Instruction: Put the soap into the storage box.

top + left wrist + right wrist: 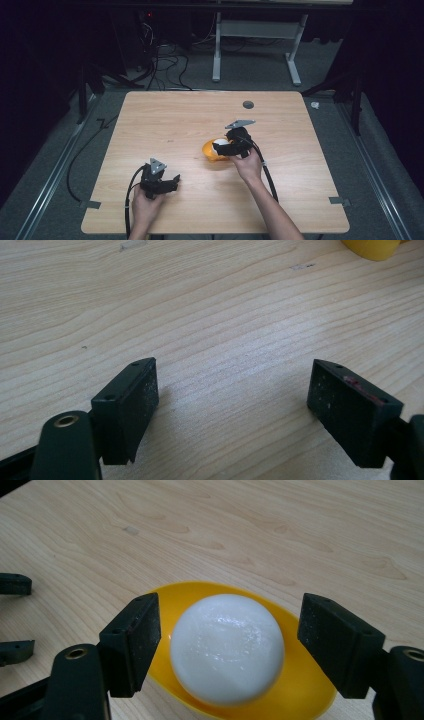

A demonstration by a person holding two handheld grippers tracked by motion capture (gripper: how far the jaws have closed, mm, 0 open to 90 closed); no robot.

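Black fingers of the right gripper (230, 645) stand on either side of a smooth white egg-shaped ball (227, 647), with a narrow gap showing on each side, so the pads flank it without pressing on it. That ball sits in a shallow glossy yellow plastic bowl (305, 690), which rests near the middle of the light wooden bench (175, 115). From the high view, the right gripper (225, 145) hangs over the bowl (209, 150) and ball (221, 145). Well apart, near the front left of the bench, the left gripper (172, 181) has its fingers (127, 405) spread wide over bare wood, holding nothing; the bowl's edge (372, 247) shows far off.
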